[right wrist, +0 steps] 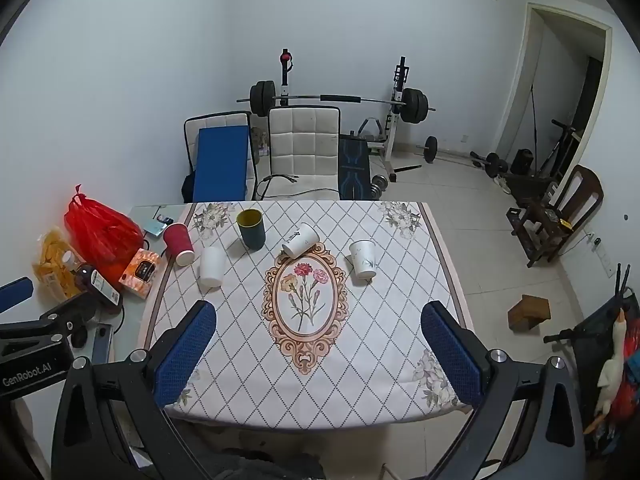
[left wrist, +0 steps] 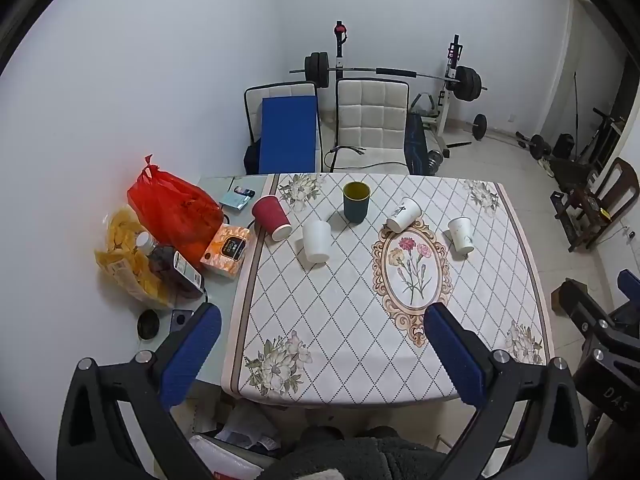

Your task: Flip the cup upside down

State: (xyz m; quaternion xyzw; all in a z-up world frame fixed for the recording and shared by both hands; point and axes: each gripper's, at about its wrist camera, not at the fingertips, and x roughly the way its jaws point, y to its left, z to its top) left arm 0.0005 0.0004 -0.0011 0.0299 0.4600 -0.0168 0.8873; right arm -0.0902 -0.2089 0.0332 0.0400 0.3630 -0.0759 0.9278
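1. Opening stage of the job, by the look of it: no cup touched, both tools held back over the near edge of the table (left wrist: 224,280).
2. Left gripper (left wrist: 322,344) spread wide, blue pads (left wrist: 192,356) far apart, nothing between them. Right gripper (right wrist: 318,348) likewise wide open and empty-handed.
3. Five cups on the patterned tablecloth (right wrist: 372,352), all toward the far half, well apart from either tool:
   - dark green cup (left wrist: 356,202), upright, mouth up, yellowish inside; probably the one to flip.
   - red cup (left wrist: 272,217) near the cloth's left border, seemingly mouth-down, though hard to be sure.
   - plain white cup (left wrist: 316,241) just beside the red one, apparently inverted.
   - white cup with a small drawing (left wrist: 404,214), tipped on its side at the top of the flower medallion (left wrist: 412,270).
   - another white cup (left wrist: 461,235) to the right, apparently also upended.
4. Clutter off the cloth on the left: red plastic bag (left wrist: 172,206), orange box (left wrist: 226,252), dark bottle (left wrist: 172,268).
5. Next move, as a judgement: reach forward past the medallion, close on the green cup's wall from the side around mid-height, lift clear, roll the wrist half a turn, set down rim first.
6. Care needed: neighbouring white cup close by on the left, so approach from the open near side.
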